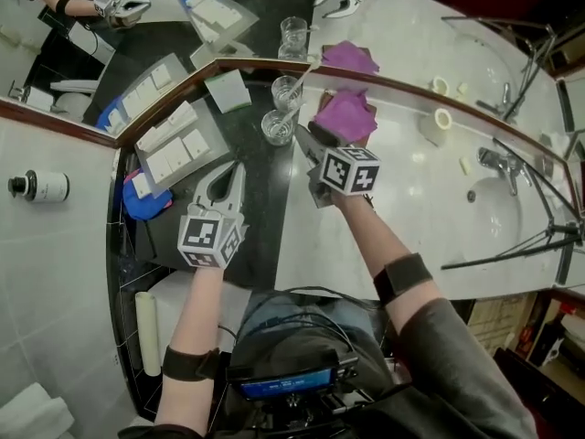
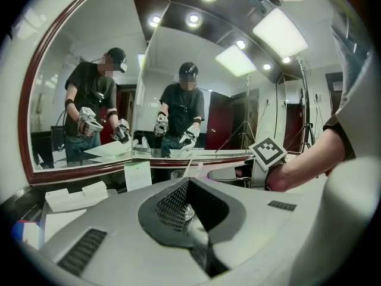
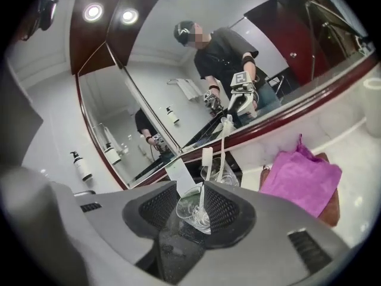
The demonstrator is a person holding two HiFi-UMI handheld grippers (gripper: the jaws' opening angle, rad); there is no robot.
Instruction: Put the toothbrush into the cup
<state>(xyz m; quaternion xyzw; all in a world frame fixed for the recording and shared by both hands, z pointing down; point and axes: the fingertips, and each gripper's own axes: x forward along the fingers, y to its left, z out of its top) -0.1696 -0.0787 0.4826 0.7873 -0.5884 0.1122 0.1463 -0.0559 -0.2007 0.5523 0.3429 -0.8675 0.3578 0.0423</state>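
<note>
The white plastic toothbrush (image 3: 204, 183) stands head-up in the clear glass cup (image 3: 191, 210), low centre of the right gripper view, on the black stone counter (image 1: 260, 181). The right gripper (image 3: 189, 210) frames that cup, jaws wide, pads off the glass. A 2nd glass cup (image 3: 221, 173) sits just behind, a purple cloth (image 3: 300, 180) at right. The left gripper (image 1: 233, 174), lower left of the head view, has jaws pressed together, empty.

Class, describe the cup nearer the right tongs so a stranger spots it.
Start at the mirror behind the counter. Left of the purple cloth, one glass cup stands by it; the wanted cup stands just in front, farther from the mirror.
</note>
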